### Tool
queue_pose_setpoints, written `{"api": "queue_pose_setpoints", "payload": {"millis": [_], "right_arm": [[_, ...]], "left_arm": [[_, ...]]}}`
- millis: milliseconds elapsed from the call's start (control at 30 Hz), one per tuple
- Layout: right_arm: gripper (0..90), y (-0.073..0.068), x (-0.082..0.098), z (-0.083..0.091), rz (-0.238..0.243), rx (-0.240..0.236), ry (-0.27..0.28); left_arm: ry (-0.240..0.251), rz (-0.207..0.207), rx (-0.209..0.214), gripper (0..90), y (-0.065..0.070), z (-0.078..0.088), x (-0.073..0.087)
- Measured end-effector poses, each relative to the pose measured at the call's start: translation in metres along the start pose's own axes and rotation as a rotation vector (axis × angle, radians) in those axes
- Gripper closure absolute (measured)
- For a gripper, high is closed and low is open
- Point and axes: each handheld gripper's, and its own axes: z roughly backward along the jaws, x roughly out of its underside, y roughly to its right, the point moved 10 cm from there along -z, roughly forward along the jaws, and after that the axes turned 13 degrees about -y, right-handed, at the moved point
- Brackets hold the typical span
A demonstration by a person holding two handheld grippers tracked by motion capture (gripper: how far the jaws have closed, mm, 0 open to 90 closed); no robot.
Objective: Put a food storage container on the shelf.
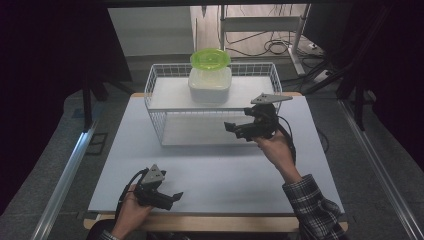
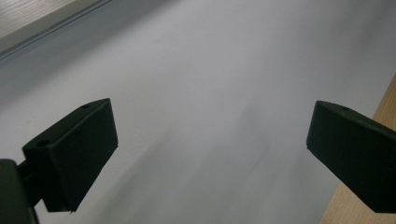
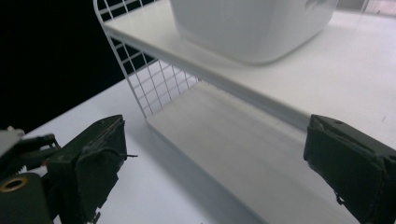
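Observation:
A white wire rack (image 1: 159, 75) with two shelves stands at the back of the pale table (image 1: 220, 172). On its upper shelf sits a translucent white container (image 1: 209, 85) with a green lid (image 1: 210, 58). My right gripper (image 1: 234, 129) hovers open in front of the rack's right half, jaws pointing left toward the lower shelf. In the right gripper view the gripper (image 3: 215, 140) is empty, with the container (image 3: 252, 23) above on the upper shelf (image 3: 355, 70) and the lower shelf (image 3: 233, 144) ahead. My left gripper (image 1: 175, 196) rests open and empty near the front left; in its own view this gripper (image 2: 212, 126) faces bare table.
The table's wooden front edge (image 2: 385, 112) lies close to the left gripper. Metal rails (image 1: 65, 175) run along both sides of the table. Cables (image 1: 275, 47) lie on the floor behind the rack. Dark curtains hang left and right.

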Motion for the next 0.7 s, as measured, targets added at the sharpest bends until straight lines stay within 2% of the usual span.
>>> {"api": "queue_pose_setpoints", "payload": {"millis": [200,433,700], "right_arm": [[6.2,-0.003,0.018,-0.007,0.012,-0.001,-0.02],[6.2,-0.003,0.034,-0.011,0.01,-0.009,-0.021],[3.6,-0.004,0.049,-0.014,0.027,0.002,-0.045]], "left_arm": [[-0.001,-0.003,0.0,1.6,0.0,0.0,0.0],[-0.001,-0.004,0.0,1.6,0.001,0.0,0.0],[0.0,-0.006,-0.001,1.6,0.001,0.0,0.0]]}}
